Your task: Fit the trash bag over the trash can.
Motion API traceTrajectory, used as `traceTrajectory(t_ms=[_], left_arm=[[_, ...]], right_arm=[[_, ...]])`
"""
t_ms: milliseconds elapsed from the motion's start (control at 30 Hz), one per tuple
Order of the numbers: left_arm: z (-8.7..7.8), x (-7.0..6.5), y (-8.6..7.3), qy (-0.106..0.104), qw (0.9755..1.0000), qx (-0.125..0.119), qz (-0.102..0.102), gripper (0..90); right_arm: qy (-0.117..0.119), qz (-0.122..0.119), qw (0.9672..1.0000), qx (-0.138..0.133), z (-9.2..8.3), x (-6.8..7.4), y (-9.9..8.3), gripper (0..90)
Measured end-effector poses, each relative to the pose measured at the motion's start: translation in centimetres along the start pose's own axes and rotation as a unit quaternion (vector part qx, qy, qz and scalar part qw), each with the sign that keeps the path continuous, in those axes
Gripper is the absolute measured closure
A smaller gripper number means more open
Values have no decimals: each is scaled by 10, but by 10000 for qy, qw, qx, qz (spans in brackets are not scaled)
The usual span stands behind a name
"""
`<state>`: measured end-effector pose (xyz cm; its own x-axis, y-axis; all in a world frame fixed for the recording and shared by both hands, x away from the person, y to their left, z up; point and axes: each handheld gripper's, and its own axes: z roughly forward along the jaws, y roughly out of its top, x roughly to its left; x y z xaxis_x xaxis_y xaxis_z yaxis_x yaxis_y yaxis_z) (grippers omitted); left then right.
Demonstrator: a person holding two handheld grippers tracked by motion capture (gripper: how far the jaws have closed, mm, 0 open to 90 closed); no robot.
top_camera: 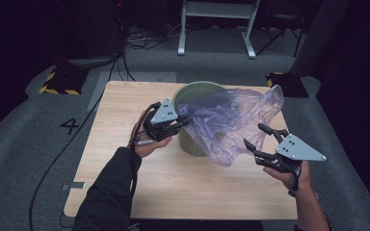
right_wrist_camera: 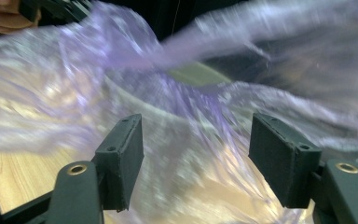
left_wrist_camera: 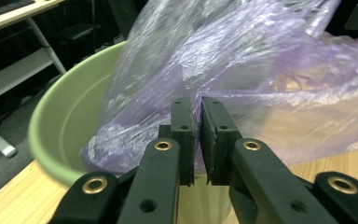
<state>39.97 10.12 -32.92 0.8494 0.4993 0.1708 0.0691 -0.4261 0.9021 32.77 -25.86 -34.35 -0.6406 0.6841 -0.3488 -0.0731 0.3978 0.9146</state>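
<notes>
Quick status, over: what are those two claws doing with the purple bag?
Left gripper shut on purple bag at the green bin rim. Right gripper open, bag film between its jaws, not pinched. Bag half draped over bin. Nothing in the way.

The room is dim and its far edges fall to black, while light from above lands on the table [top_camera: 125,159], which shows bright and evenly lit with soft shadows. The high view is soft and grainy. The bag [right_wrist_camera: 205,84] smears with motion blur in the right gripper view; in the left gripper view its folds glint.
</notes>
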Motion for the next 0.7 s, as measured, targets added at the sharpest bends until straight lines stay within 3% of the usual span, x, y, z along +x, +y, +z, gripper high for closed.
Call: traceTrajectory(t_ms=[100,200,300,367,467,533,700], left_arm=[[-7,4,-7,67,10000,-15,-70,837],[-12,6,-12,90,9999,-51,-134,819],[-18,7,-17,152,9997,-73,-185,794],[-21,8,-18,201,9995,-78,-240,753],[-23,6,-18,236,9991,-95,-339,577],[-26,1,-14,439,9980,-158,-415,415],[-37,-16,0,440,9969,-463,-462,223]], right_arm=[[-28,-55,9999,156,9,1,-4,344],[90,-9,9996,265,21,2,-7,361],[165,-24,9993,346,28,2,-10,487],[243,39,9991,354,30,2,-11,631],[280,57,9991,302,31,2,-11,733],[291,33,9992,262,31,2,-10,764],[304,-159,9989,316,33,6,-6,797]])
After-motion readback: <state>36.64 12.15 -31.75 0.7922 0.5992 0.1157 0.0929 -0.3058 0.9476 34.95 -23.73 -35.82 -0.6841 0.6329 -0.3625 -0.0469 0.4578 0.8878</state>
